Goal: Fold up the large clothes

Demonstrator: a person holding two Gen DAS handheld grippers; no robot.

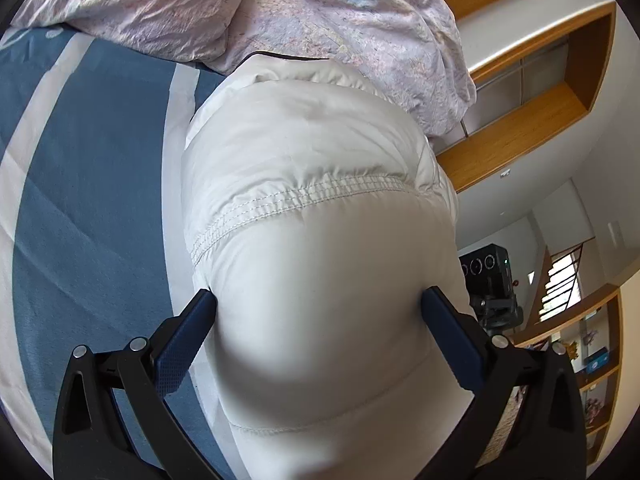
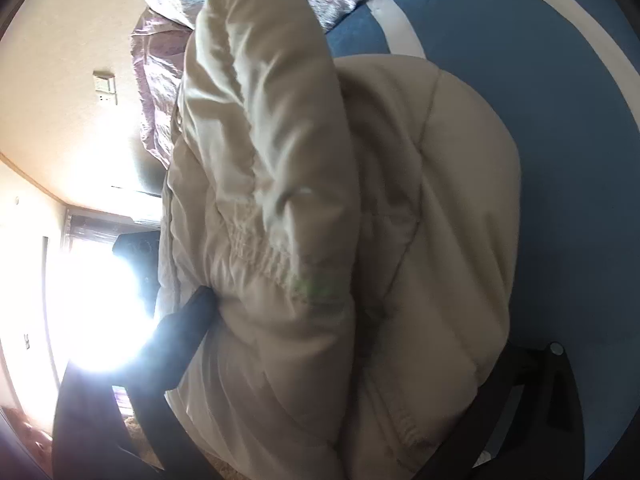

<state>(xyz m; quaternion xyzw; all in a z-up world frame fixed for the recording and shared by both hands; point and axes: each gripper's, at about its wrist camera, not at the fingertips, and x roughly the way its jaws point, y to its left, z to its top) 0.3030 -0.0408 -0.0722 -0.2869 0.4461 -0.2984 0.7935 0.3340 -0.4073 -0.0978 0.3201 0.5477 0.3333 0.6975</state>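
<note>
A puffy cream-white quilted jacket (image 1: 312, 184) lies across a blue bed sheet with white stripes (image 1: 80, 184). My left gripper (image 1: 318, 304) has its blue-padded fingers (image 1: 188, 340) on either side of a thick fold of the jacket and squeezes it. In the right wrist view the same jacket (image 2: 280, 160) fills the frame, bunched and lifted. My right gripper (image 2: 340, 320) holds a thick part of it; its left finger (image 2: 176, 340) shows dark against the glare and the right finger is hidden behind the padding.
A crumpled pink floral duvet (image 1: 320, 20) lies at the head of the bed, touching the jacket's far end. Wooden shelves (image 1: 560, 92) stand on the right wall. A black device on a stand (image 1: 492, 280) stands beyond the bed. A bright window (image 2: 92, 304) glares.
</note>
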